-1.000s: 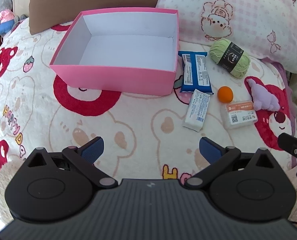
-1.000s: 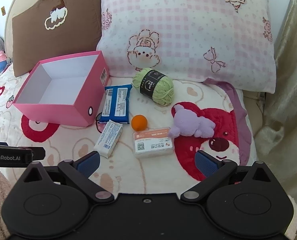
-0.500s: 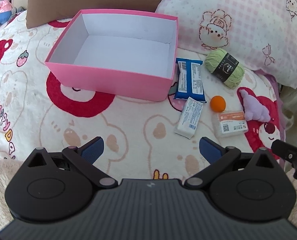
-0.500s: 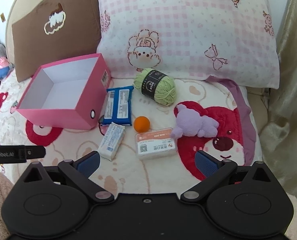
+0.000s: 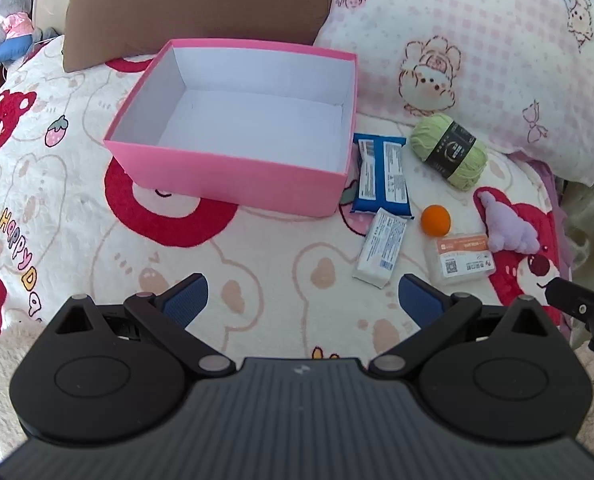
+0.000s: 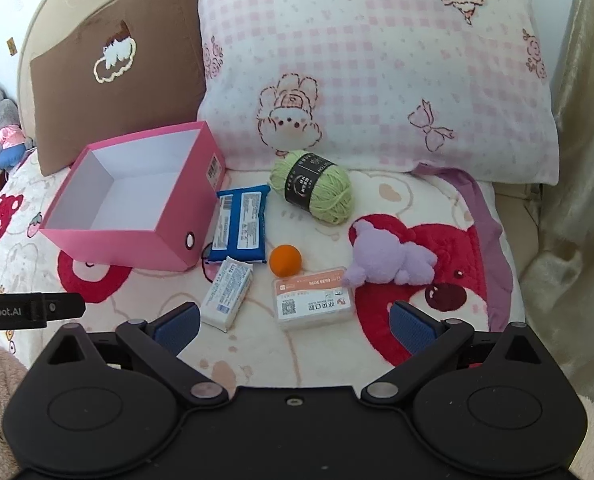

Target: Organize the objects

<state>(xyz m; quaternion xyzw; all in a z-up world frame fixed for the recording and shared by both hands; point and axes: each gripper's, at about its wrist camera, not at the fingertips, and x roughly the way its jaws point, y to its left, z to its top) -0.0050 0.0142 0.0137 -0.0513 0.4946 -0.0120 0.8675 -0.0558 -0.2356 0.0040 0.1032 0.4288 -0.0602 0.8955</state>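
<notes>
In the left wrist view, "HAPPY DA" is showing on the fuzzy bedspread [image 5: 57,184]; the left gripper [image 5: 301,299] is hovering with blue pads apart over it, short of the pink cardboard box [image 5: 233,176], which is sitting near the pillows.

In the right wrist view, "GenRobot.AI" is showing on the other tool; the right gripper [image 6: 295,324] is gaping empty before the clear labelled case [image 6: 312,300], orange ball [image 6: 285,260] and green yarn [image 6: 312,186]

Left tool [image 5: 301,295] fingers spread wide, empty; right tool [image 6: 295,322] likewise

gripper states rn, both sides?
Left gripper: open, holding nothing, above the blanket near the pink box.
Right gripper: open, holding nothing, just short of the clear plastic case.
</notes>
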